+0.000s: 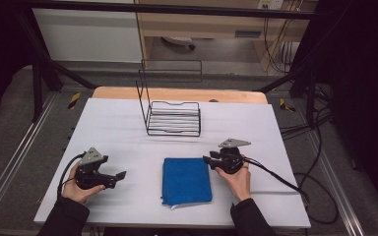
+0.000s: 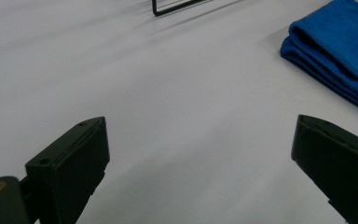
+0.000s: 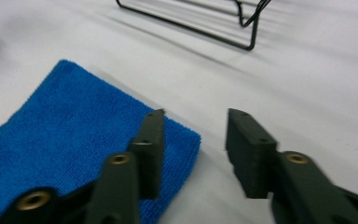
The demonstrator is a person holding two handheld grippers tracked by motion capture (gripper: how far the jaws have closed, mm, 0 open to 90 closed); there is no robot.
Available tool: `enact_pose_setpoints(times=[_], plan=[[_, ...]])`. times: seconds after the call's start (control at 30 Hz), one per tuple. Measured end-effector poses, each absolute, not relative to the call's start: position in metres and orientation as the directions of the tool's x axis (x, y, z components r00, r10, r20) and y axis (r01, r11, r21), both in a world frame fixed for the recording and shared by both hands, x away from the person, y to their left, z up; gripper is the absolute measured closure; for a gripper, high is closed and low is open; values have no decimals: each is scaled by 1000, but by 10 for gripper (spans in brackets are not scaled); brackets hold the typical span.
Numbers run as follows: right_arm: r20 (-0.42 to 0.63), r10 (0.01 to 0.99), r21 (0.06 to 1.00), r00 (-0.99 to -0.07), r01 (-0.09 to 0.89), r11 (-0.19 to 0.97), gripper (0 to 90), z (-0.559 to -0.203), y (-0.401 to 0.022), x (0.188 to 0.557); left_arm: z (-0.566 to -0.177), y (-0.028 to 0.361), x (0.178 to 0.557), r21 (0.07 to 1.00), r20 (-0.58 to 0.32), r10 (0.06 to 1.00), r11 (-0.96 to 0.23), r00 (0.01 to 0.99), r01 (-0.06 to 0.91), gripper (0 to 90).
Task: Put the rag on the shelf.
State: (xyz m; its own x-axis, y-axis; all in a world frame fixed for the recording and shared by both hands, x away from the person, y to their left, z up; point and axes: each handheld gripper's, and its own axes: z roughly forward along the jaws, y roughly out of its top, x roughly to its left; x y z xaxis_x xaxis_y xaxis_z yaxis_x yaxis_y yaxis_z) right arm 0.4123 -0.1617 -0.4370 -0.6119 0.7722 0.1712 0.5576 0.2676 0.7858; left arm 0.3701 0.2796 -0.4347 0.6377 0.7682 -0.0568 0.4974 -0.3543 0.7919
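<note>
The high view looked down from above the near side of the table (image 1: 128, 123). Each gripper view sat low, close to the table. All three showed the blue cloth (image 1: 187, 180) and the rack (image 1: 173, 119).

Surface (image 1: 108, 128): white sheet over a wooden top, whose bare far edge shows beyond your tongs.
Blue towel (image 1: 187, 180): folded, flat on the surface between your left tongs (image 1: 120, 175) and right tongs (image 1: 205, 159), its corner under the right pair.
Wire rack (image 1: 173, 118): black, standing on the surface, well beyond both tongs.
</note>
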Motion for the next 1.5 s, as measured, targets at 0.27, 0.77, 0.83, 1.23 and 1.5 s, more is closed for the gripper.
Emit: enact_pose_setpoints(times=[0.27, 0.77, 0.83, 1.23, 1.5], plan=[[195, 765, 826, -614, 523, 210, 242, -430, -181, 407, -428, 268, 369, 788, -44, 770, -365, 636, 496, 43], [179, 735, 814, -654, 518, 262, 64, -430, -198, 392, -414, 226, 376, 790, -41, 749, -381, 662, 481, 59], [187, 735, 817, -651, 519, 252, 61, -431, -198, 390, -412, 220, 377, 792, -39, 747, -382, 664, 476, 59], [172, 737, 813, -654, 517, 269, 34, -432, -198, 385, -407, 181, 393, 782, -35, 737, -401, 675, 478, 67], [170, 742, 807, -648, 524, 272, 29, -433, -198, 384, -410, 160, 404, 767, -33, 747, -406, 664, 496, 128]])
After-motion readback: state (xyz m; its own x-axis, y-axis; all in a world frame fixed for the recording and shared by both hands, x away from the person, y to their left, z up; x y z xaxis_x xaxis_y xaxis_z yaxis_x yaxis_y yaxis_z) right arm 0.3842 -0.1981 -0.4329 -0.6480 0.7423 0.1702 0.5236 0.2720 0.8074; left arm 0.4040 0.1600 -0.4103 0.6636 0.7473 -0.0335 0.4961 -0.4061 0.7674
